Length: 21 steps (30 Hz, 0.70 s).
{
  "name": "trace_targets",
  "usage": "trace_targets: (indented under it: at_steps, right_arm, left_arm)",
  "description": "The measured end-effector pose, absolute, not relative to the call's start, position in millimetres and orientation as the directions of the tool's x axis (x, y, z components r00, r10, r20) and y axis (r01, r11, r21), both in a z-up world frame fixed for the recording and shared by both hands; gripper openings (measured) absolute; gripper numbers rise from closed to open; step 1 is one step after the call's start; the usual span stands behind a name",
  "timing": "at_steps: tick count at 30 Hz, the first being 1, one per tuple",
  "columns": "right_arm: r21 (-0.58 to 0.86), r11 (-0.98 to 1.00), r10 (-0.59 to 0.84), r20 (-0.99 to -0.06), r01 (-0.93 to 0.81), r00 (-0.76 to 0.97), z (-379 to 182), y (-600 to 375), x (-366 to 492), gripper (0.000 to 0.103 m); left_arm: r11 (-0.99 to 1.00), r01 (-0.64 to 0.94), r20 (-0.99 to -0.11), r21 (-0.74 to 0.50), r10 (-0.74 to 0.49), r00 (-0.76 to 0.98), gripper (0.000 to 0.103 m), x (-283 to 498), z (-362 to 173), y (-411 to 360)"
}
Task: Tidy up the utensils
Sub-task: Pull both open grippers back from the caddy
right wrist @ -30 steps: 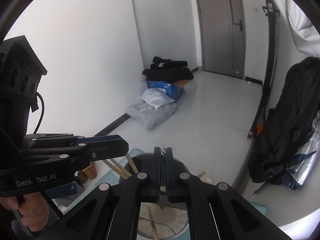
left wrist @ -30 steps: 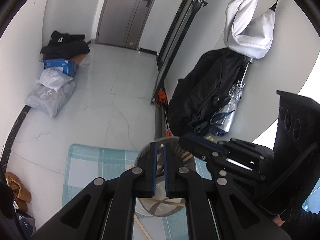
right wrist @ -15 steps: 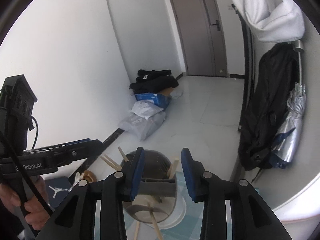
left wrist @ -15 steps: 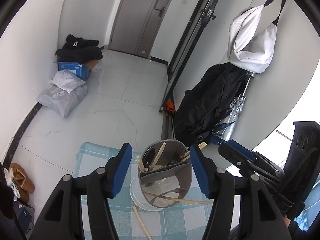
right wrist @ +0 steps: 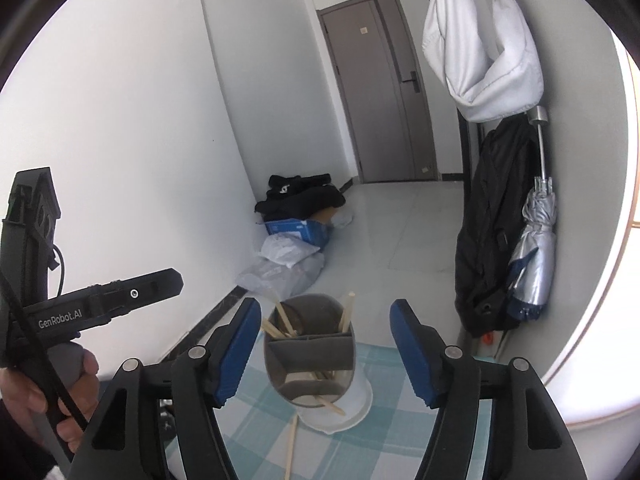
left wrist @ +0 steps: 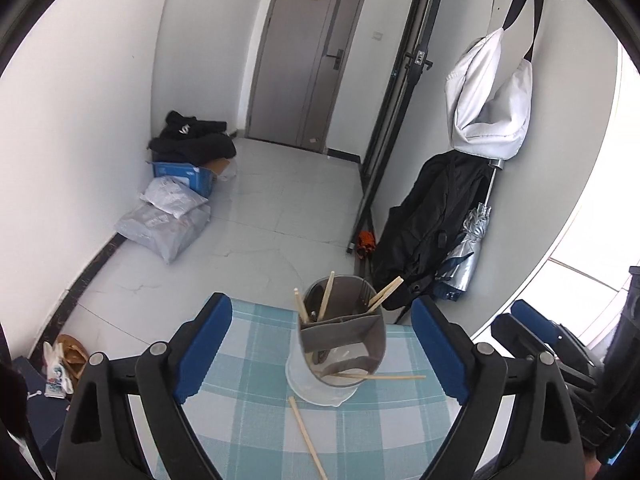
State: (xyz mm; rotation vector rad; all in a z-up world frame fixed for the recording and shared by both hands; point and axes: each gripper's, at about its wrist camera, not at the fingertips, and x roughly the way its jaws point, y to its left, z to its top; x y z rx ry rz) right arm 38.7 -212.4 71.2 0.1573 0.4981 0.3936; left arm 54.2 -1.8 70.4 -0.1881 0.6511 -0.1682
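Observation:
A grey utensil holder (left wrist: 342, 336) with inner dividers stands on a white base on the blue checked tablecloth (left wrist: 248, 412). Several wooden chopsticks (left wrist: 326, 296) stick out of its compartments. One loose chopstick (left wrist: 308, 436) lies on the cloth in front, and another (left wrist: 380, 377) rests across the base. My left gripper (left wrist: 320, 312) has its jaws opening wide. The holder stands ahead of them, untouched. The jaws of my right gripper (right wrist: 325, 308) are opening too, with the holder (right wrist: 310, 350) beyond and nothing between the pads. A hand (right wrist: 40, 400) holds the left gripper's handle.
The table's far edge lies just behind the holder. On the floor beyond are grey plastic bags (left wrist: 164, 228), a blue box (left wrist: 184, 172) and black clothing. A black backpack (left wrist: 424, 216) and a silver umbrella (right wrist: 534, 248) lean at the right wall under a hanging white bag (left wrist: 488, 108).
Both grippers went from shut to wide open. They drew back and upward from the holder, which now shows in full with its chopsticks.

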Motion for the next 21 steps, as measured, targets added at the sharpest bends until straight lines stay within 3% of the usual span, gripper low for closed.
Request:
trace_targets:
  at_steps: [6,21]
  right_arm:
    - [0.224,0.919,0.392,-0.416,-0.325,0.821,70.6,-212.9,2.0,0.076]
    - [0.215,0.938,0.338,-0.392,-0.272,0.856,53.7,-219.4,-60.7,0.093]
  left_arm:
    - [0.974,0.083,-0.541,-0.211,-0.187,0.820,0.100,23.3,73.2,-5.4]
    - [0.980,0.083,-0.508,-0.179,-0.165,0.846,0.102,-28.8,59.3,-3.4]
